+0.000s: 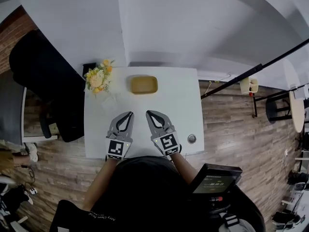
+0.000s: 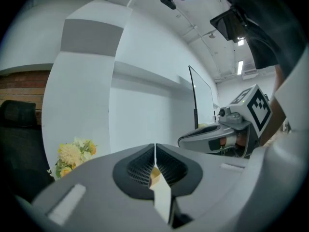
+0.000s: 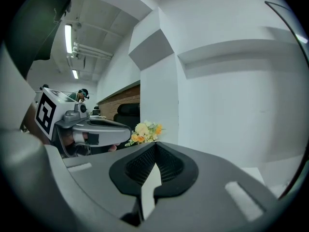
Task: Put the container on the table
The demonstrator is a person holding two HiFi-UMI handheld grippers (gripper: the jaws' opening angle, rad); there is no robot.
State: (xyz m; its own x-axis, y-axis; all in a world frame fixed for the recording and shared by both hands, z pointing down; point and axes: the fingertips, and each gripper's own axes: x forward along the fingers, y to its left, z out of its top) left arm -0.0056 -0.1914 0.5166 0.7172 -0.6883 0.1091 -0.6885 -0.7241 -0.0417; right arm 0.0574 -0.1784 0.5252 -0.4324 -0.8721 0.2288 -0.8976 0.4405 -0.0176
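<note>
Both tongs are closed on themselves here. The left tongs (image 1: 130, 114) have their pads pressed flat together, and the left gripper view shows just one thin seam down the middle. The right tongs (image 1: 148, 113) look the same in the right gripper view: ribbed pads meeting, nothing pinched.

From the head view, we're holding them side by side over the near half of the bench (image 1: 178, 100), with the tips angled in toward each other. We can't tell whether they rest on the top or hang just above it.

The container (image 1: 143, 84), a shallow tan tray with rounded corners, sits on the bench at the far side, about mid-width. It's straight ahead of the tips and well apart from them. In the left gripper view a sliver of tan shows through the notch under the pads, but it's too small to say it's the tray.

The flowers (image 1: 98, 76), yellow and cream, are at the far left corner, near the container but not touching it. They show in both gripper views too. A small round metal thing (image 1: 191, 138) lies near the front right edge. A black chair (image 1: 43, 76) stands left of the bench on the wood floor (image 1: 231, 129), and a dark device (image 1: 215, 180) with a lit screen is at our right side.
</note>
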